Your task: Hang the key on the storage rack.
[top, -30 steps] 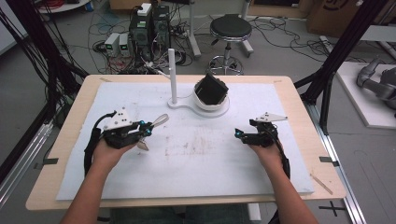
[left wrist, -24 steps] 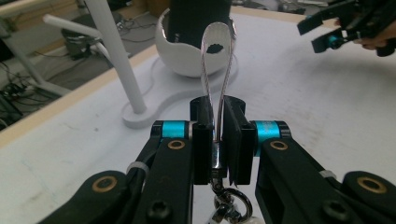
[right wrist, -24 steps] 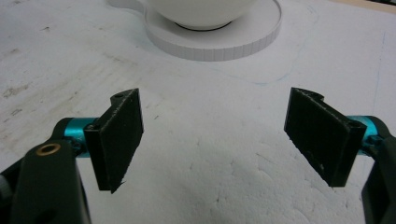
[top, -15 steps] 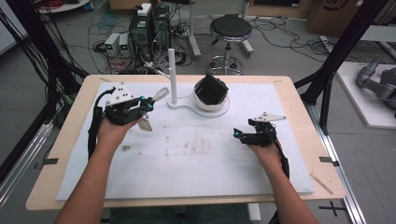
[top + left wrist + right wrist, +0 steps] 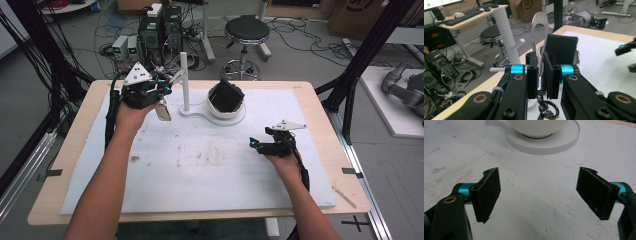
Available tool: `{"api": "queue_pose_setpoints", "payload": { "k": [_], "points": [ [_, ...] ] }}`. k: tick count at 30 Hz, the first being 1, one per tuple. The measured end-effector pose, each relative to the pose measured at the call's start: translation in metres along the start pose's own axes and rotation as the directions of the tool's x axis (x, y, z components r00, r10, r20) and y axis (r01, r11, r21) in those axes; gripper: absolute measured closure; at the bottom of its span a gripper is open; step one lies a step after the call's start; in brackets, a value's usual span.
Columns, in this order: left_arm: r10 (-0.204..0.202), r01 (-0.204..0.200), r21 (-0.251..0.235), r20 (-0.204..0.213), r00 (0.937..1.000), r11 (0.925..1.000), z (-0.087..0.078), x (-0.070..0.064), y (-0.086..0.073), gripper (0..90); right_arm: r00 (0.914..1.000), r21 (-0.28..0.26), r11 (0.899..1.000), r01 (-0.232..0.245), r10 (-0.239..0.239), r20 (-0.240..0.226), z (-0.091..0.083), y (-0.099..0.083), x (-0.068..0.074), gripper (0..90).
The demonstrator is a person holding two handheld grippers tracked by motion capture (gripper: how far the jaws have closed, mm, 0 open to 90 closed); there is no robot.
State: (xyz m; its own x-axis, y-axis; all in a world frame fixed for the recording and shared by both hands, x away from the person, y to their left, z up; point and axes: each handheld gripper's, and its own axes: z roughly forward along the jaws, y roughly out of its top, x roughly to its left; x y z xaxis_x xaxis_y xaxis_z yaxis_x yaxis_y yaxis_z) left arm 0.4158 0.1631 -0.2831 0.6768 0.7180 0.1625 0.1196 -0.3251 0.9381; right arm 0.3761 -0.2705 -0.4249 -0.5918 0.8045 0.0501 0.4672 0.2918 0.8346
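Beside the white stand's post (image 5: pixel 184 80), the left gripper (image 5: pixel 541 75) clamps a key strap (image 5: pixel 539 30) — loop pointing away, lengthwise along the jaws; the right gripper (image 5: pixel 537 195) gapes wide — empty.

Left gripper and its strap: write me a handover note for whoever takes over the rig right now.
Left gripper: shut on the strap loop, held up close to the white stand; a metal clasp hangs below the jaws.
Right gripper: open, holding nothing, low over the white mat.
Done: strap picked up.
Left, as it looks: hook the loop over the stand's peg; not yet on.
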Motion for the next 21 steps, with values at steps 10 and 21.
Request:
{"api": "queue_pose_setpoints", "payload": {
  "k": [10,21],
  "points": [
    [0.011,-0.009,0.041,-0.031,0.9995,0.9991,0.024,0.005,0.007,81.9,1.0,0.006,1.0,-0.004,0.004,-0.008,0.002,0.0,-0.001,19.9],
    [0.016,-0.012,0.063,-0.063,0.9979,0.9979,0.032,0.006,0.002,81.9,0.9999,0.011,1.0,-0.006,0.006,-0.01,0.003,-0.001,-0.002,19.9]
  ]
}}
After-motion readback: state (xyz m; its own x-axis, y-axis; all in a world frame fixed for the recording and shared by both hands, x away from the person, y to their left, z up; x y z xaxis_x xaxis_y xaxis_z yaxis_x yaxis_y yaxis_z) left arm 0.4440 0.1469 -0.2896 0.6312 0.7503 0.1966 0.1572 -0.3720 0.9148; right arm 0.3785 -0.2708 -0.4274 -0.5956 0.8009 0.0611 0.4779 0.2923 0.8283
